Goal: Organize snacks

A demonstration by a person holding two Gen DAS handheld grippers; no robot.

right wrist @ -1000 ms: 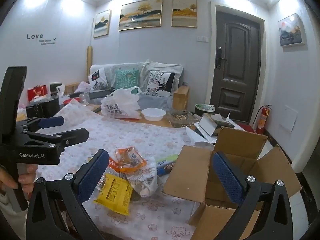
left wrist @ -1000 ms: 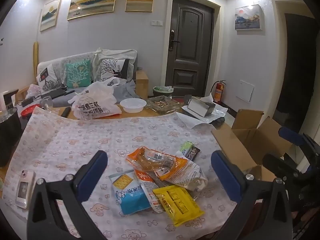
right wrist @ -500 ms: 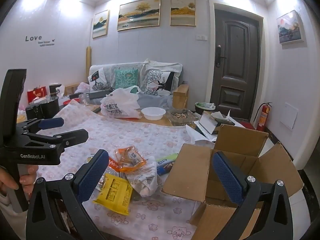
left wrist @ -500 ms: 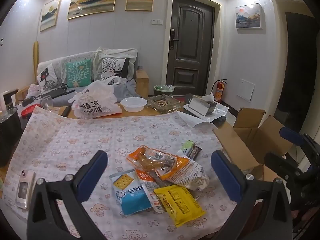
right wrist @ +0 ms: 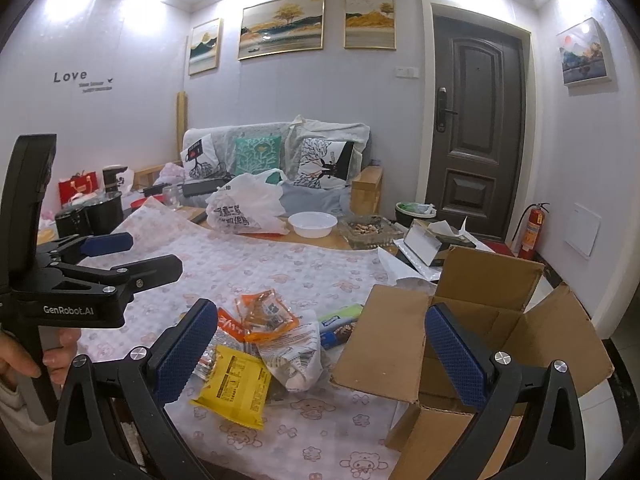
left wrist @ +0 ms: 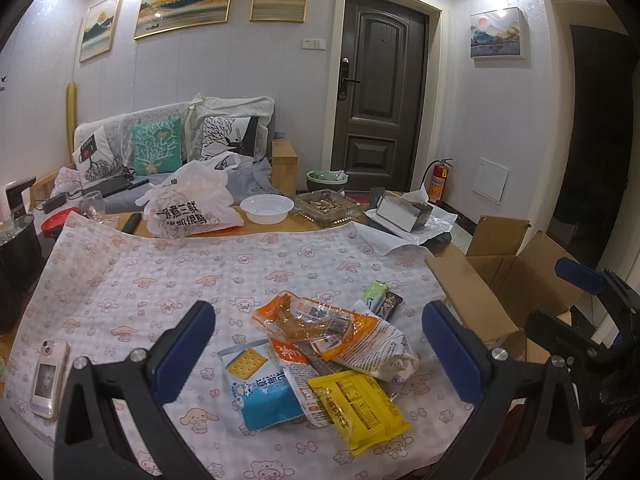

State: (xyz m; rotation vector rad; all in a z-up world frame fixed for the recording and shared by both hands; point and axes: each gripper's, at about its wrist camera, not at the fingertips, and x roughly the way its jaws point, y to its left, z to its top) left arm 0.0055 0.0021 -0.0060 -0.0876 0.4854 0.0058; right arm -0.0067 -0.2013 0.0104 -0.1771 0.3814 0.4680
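I see a counter (left wrist: 120, 280) covered with a pink-and-white cartoon cloth. On its near right part lies a heap of snack packs. There is a flat yellow plastic pack (left wrist: 358, 408) nearest me. Just left of it lies a blue-and-white cracker pack (left wrist: 260, 390). An orange see-through pack (left wrist: 316, 320) rests on top of a crumpled white printed pack (left wrist: 380, 350). A small green-and-dark bar wrapper (left wrist: 380, 298) lies just past them. Right of the heap, beside the counter edge, stands an open brown cardboard box (right wrist: 472, 320). Its near flap sticks up between the snacks and the inside of the box. A pink phone (left wrist: 48, 376) lies at the near left. At the far side sit a white plastic bag with black writing (left wrist: 188, 204) and a round white bowl (left wrist: 266, 208).

Almost nothing has moved since half a second ago. Both views look just the same.

My left gripper (left wrist: 318, 344) has its fingers wide open, up above the heap, holding nothing. My right gripper (right wrist: 320, 348) is wide open too, empty, between the snacks and the box.
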